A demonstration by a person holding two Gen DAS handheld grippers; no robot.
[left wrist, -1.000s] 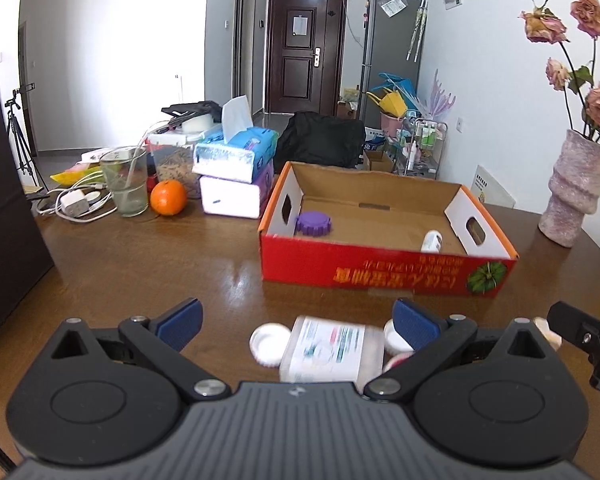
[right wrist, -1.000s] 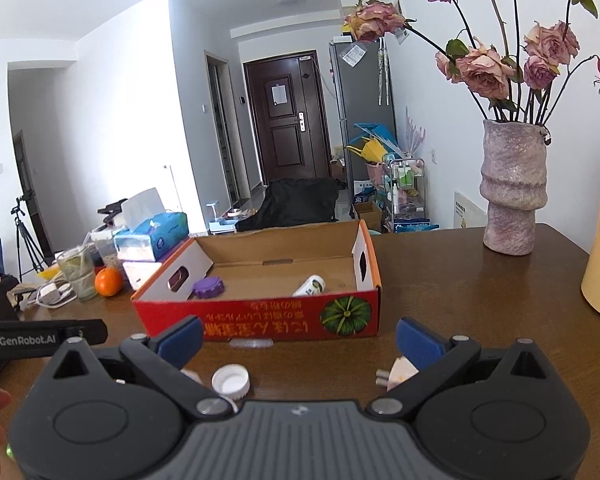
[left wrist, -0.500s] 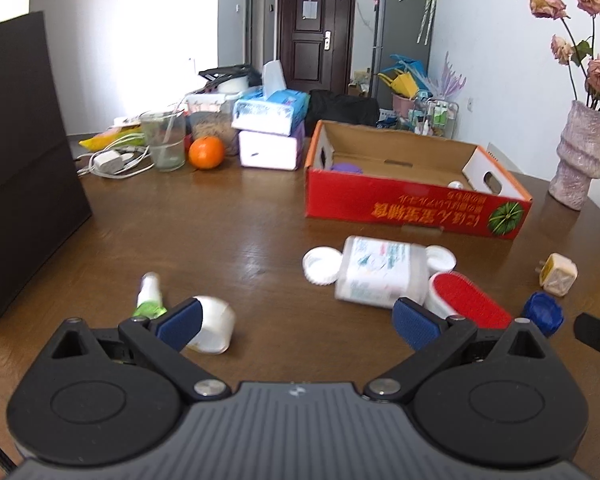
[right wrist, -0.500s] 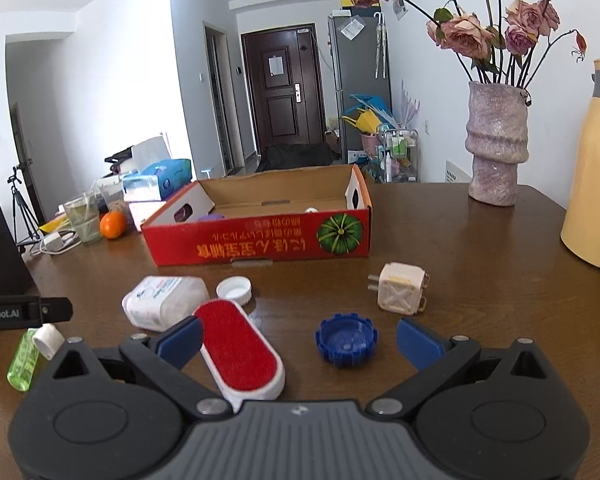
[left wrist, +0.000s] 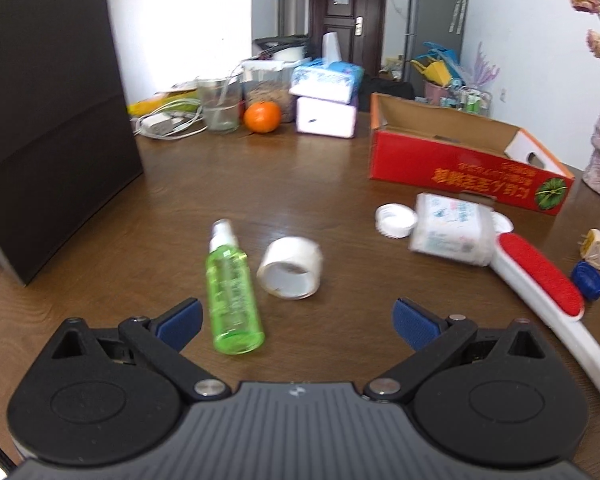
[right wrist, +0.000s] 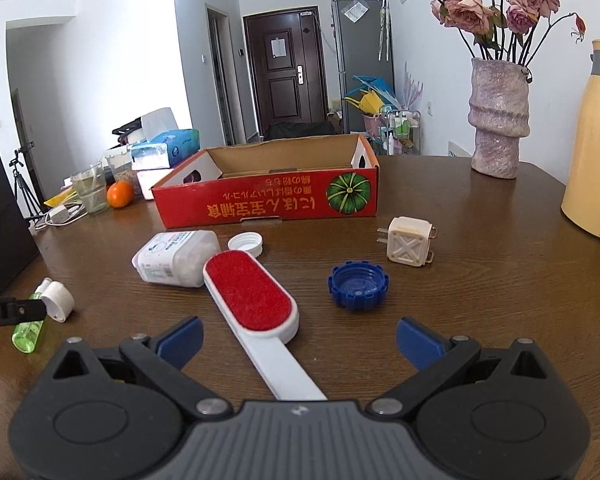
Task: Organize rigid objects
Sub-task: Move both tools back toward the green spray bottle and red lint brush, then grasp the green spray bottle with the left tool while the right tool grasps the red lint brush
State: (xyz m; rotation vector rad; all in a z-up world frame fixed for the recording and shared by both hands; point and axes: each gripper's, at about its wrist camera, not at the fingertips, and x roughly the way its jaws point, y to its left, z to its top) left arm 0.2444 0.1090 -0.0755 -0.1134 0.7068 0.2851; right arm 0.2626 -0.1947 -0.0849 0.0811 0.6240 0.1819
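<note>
Two grippers: both are seen with jaws spread wide and nothing held between them.
Left gripper [left wrist: 296, 320]: held low over the wooden table [left wrist: 300, 184], blue pads apart.
Green spray bottle [left wrist: 231, 293]: laid on its side just ahead of the left pad, its white nozzle pointed away from the gripper.
Tape roll [left wrist: 290, 268]: laid on its side just right of the bottle, close ahead of the jaws.
White plastic jar [left wrist: 452, 229]: tipped over, farther ahead and to the right, its white lid [left wrist: 396, 220] set beside it.
Right gripper [right wrist: 298, 340]: open over the table, pads apart.
Lint brush [right wrist: 256, 300]: its white handle is run back between the open pads and under the gripper body; its red head is placed ahead, near the jar.
Blue cap [right wrist: 358, 285]: set open side up, ahead and slightly right of centre.
Cream plug adapter [right wrist: 409, 241]: placed beyond the cap, prongs to the left.
Red cardboard box [right wrist: 268, 200]: set farthest ahead, open-topped, beyond all the loose items.
Vase of dried roses [right wrist: 498, 120]: stood far to the right of the box.
</note>
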